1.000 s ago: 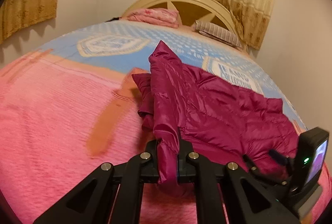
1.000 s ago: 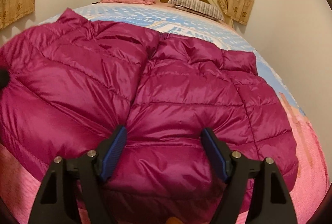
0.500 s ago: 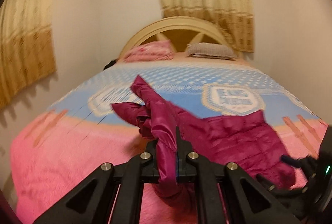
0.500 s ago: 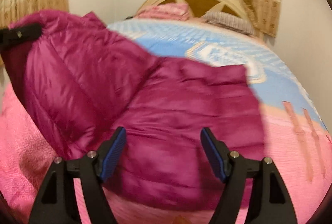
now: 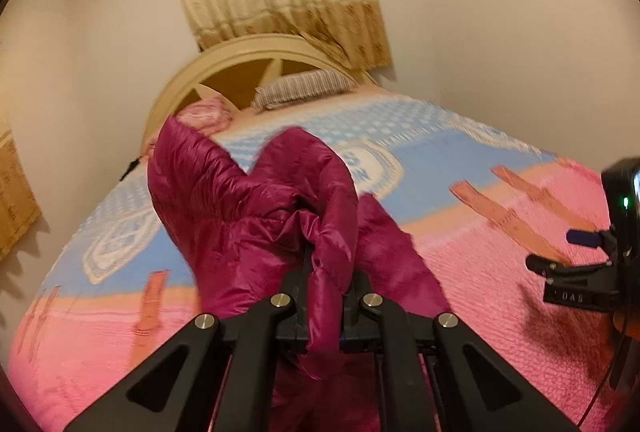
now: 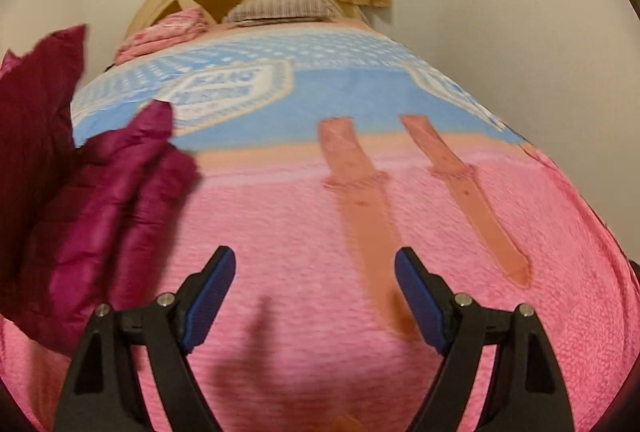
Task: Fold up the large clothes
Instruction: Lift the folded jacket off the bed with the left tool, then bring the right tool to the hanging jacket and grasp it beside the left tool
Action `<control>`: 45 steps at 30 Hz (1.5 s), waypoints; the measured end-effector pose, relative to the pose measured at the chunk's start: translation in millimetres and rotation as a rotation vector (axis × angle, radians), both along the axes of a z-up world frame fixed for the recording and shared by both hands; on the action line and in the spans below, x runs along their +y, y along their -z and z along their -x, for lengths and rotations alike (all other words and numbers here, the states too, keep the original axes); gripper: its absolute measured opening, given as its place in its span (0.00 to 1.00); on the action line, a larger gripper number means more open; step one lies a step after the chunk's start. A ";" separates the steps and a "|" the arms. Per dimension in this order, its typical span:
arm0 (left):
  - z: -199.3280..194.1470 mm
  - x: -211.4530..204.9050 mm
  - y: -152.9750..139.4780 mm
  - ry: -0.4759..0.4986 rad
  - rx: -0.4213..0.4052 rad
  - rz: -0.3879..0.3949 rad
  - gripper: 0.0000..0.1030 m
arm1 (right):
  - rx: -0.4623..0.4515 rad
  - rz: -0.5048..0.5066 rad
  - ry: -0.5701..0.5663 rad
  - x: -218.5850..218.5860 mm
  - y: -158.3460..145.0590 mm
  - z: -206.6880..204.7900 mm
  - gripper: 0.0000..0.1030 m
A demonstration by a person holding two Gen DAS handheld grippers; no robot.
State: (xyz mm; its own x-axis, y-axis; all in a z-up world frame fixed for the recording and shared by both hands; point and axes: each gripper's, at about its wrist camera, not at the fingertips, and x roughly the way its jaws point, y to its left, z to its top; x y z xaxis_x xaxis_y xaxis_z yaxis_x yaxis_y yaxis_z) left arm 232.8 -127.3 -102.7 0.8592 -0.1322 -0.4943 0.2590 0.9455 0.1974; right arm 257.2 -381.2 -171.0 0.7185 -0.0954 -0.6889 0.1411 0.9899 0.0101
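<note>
Holding item one, a magenta quilted puffer jacket (image 5: 256, 216), bunched and lifted clear of the bedspread ahead of the left gripper (image 5: 324, 306); a fold of its fabric passes between the two fingers, which are clamped tight on it, presumably so the garment hangs by one edge and can be shaken out or carried across for a fold
Item two, right gripper (image 6: 314, 296): jaws spread wide and opening further, nothing between the blue pads (image 6: 208, 306); only bare pink bedspread (image 6: 304, 216) lies beyond them, and the jacket sits off to its left side, not touching; judged to have let go, or to be readying for a fresh hold on a hem
Item three, pillows (image 5: 304, 89) and headboard (image 5: 240, 59), far ahead of both tools, well apart from the jacket
Fold status: judged early, garment still loose and unflattened
</note>
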 end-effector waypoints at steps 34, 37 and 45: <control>40.1 -78.0 37.2 0.194 0.068 -0.133 0.45 | 0.105 -0.002 0.048 -30.3 37.8 -11.3 0.85; 61.2 -63.2 18.2 0.200 0.027 -0.109 0.47 | 0.108 -0.006 0.044 -30.6 38.8 -12.0 0.86; 46.5 56.8 -6.6 -0.102 -0.029 -0.026 0.69 | 0.108 0.016 0.048 -26.7 36.6 -11.2 0.86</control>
State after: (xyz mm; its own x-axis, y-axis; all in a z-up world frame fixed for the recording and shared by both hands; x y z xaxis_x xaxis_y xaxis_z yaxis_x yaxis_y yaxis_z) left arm 186.2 -70.5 -96.1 0.8814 -0.0307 -0.4714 0.1557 0.9610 0.2286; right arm 268.4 -407.9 -207.5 0.6342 -0.1395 -0.7605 0.1877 0.9819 -0.0236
